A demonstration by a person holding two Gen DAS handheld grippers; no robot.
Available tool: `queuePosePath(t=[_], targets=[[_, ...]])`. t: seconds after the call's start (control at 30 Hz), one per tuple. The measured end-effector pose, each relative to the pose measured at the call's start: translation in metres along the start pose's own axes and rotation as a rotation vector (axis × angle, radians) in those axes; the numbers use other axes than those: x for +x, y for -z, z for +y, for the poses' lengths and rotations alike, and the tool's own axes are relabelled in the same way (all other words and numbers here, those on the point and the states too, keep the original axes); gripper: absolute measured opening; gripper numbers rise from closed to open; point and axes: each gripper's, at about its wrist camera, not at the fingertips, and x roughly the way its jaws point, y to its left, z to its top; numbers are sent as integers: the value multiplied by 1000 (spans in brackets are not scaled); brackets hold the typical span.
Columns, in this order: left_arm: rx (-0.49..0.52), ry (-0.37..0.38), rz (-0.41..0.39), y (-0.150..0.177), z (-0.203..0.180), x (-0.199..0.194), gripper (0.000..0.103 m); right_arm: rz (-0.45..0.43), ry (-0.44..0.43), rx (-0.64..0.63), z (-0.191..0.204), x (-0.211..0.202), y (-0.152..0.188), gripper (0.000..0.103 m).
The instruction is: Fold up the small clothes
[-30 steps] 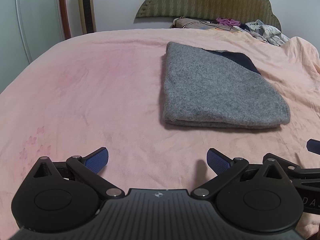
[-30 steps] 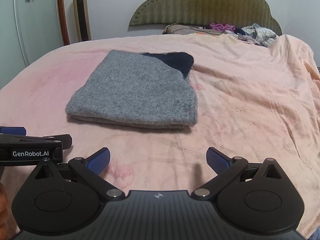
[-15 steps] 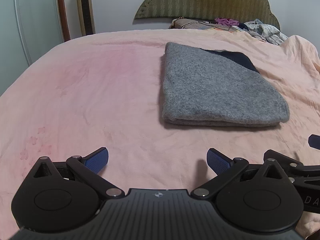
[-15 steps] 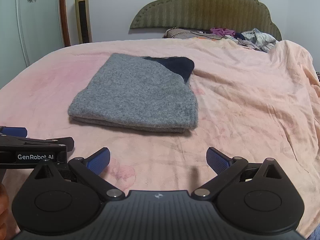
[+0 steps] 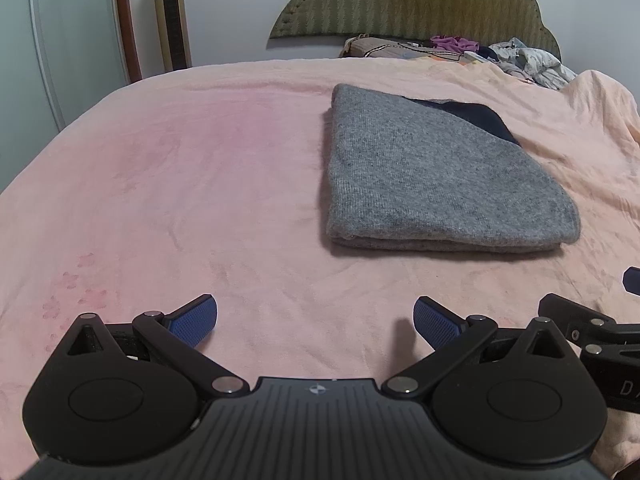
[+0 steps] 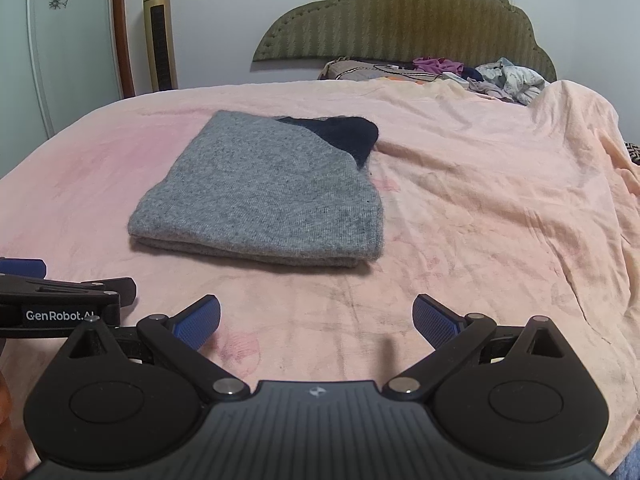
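Through the left wrist camera I see the folded grey knit garment [image 5: 436, 176] lying flat on the pink bedspread [image 5: 180, 184], ahead and to the right of my left hand-held gripper [image 5: 315, 318]. It is folded into a thick, roughly rectangular bundle, the doubled layers showing along its near edge, and a dark navy part [image 5: 480, 118] shows at its far right corner. The left hand-held gripper is released, its blue pads [image 5: 194, 320] spread wide and holding nothing, low over bare bedspread well short of the garment. At the right edge, part of the other tool's black body pokes in. Beyond the bedspread stand a padded olive headboard [image 5: 412, 0], a loose heap of clothes [image 5: 520, 58] at the head of the bed, and a tall gold tower unit [image 5: 170, 12] by the wall.

Through the right wrist camera the same garment [image 6: 264, 196] lies ahead and to the left, its navy part [image 6: 348, 134] at the far right corner. My right hand-held gripper [image 6: 316, 318] is also released, empty, with pads [image 6: 436, 322] wide apart over wrinkled bedspread [image 6: 500, 208]. The left tool's body, marked GenRobot.AI, lies just beside it at the left edge. Nothing lies between either gripper and the garment. The bedspread bunches up in a ridge at the far right, and the clothes heap [image 6: 500, 78] lies under the headboard [image 6: 404, 16].
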Motion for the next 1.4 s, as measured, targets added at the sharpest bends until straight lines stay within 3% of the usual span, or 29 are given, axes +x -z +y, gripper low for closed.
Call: queuePosePath(t=[1.4], targets=[[6, -13, 10, -1, 2, 4, 103, -10, -3, 6, 1, -1, -1, 103]])
